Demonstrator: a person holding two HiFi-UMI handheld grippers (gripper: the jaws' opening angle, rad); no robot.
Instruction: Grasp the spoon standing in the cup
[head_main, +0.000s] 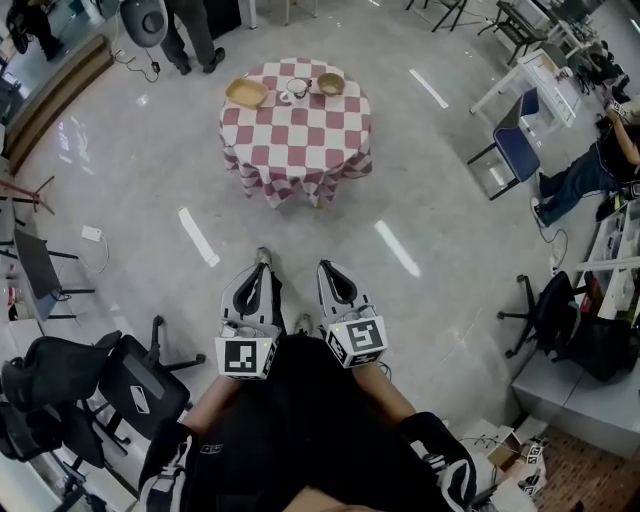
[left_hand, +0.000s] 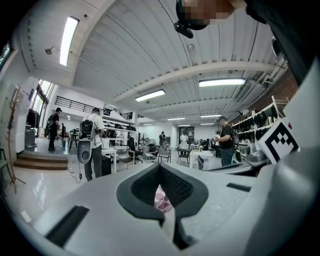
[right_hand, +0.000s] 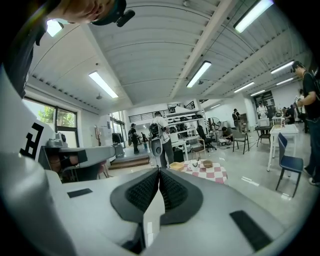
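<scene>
A white cup (head_main: 296, 89) with a spoon standing in it sits at the far edge of a small table with a red-and-white checked cloth (head_main: 295, 125). The table is far ahead across the floor. In the right gripper view the cup (right_hand: 195, 162) is small and distant on the same table (right_hand: 207, 172). My left gripper (head_main: 262, 262) and right gripper (head_main: 328, 270) are held close to my body, side by side, both shut and empty. A strip of the checked cloth (left_hand: 162, 199) shows between the left gripper's (left_hand: 160, 167) pads. The right gripper's (right_hand: 159, 172) jaws meet.
A yellow bowl (head_main: 246, 93) and a wooden bowl (head_main: 330, 84) flank the cup. A person (head_main: 190, 40) stands behind the table. Black office chairs (head_main: 130, 385) stand at my left, a blue chair (head_main: 515, 150) and a black chair (head_main: 545, 315) at the right.
</scene>
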